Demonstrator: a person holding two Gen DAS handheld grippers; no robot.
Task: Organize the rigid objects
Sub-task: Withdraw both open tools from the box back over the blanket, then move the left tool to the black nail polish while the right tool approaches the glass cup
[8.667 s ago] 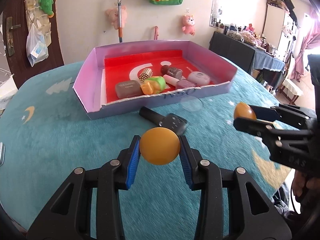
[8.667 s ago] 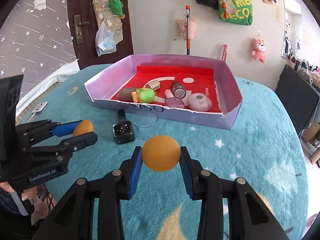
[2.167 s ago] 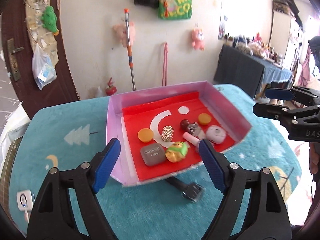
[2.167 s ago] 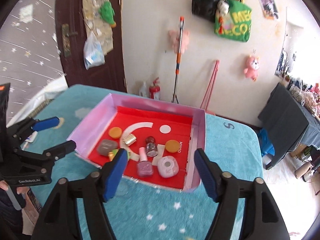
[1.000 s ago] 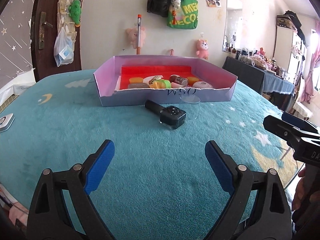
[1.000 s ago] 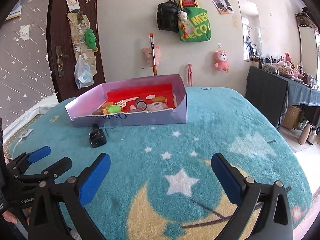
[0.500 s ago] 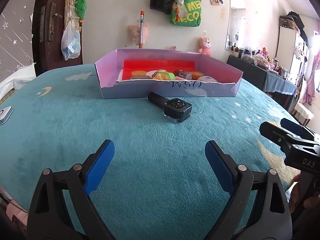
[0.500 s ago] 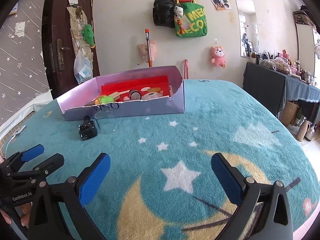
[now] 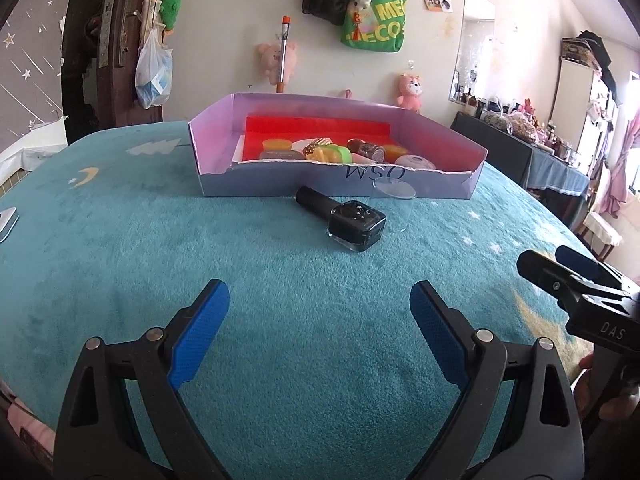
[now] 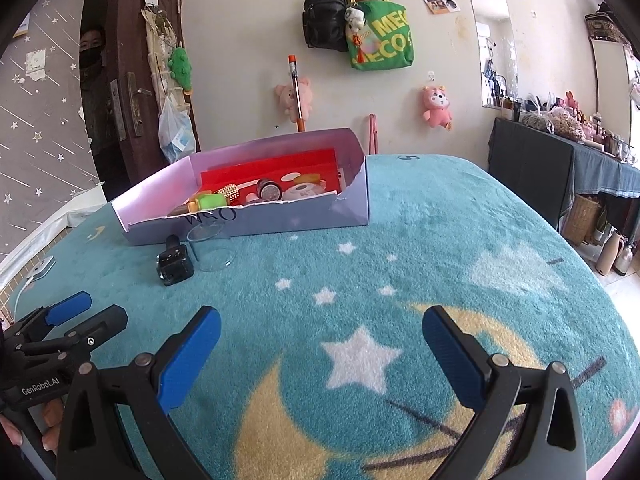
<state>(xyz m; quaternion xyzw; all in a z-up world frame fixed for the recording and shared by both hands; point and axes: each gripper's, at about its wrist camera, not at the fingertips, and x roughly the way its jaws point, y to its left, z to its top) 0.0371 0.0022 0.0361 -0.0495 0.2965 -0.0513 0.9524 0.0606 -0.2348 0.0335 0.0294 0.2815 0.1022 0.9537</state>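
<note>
A lilac cardboard box (image 9: 224, 178) (image 10: 304, 216) with a red floor holds several small items, among them two orange discs (image 9: 276, 144), a green-yellow toy (image 9: 329, 155) and a white round case (image 9: 414, 162). In front of it a black nail-polish bottle (image 9: 352, 220) (image 10: 174, 265) lies on its side next to a clear glass cup (image 9: 394, 206) (image 10: 211, 248). My left gripper (image 9: 320, 320) hangs wide open and empty, low over the teal cloth, well short of the bottle. My right gripper (image 10: 321, 346) is open and empty too, over the moon and star print.
The teal cloth-covered table (image 9: 120, 240) drops off at the near edge and to the right (image 10: 600, 280). A white device (image 9: 6, 220) lies at the far left. A dark table with clutter (image 10: 560, 152) stands at the right wall. A person stands in the doorway (image 10: 90, 52).
Both grippers dropped low and back from the box after leaving the two orange discs inside. Over the last second they have crept slightly forward; both stay open.
</note>
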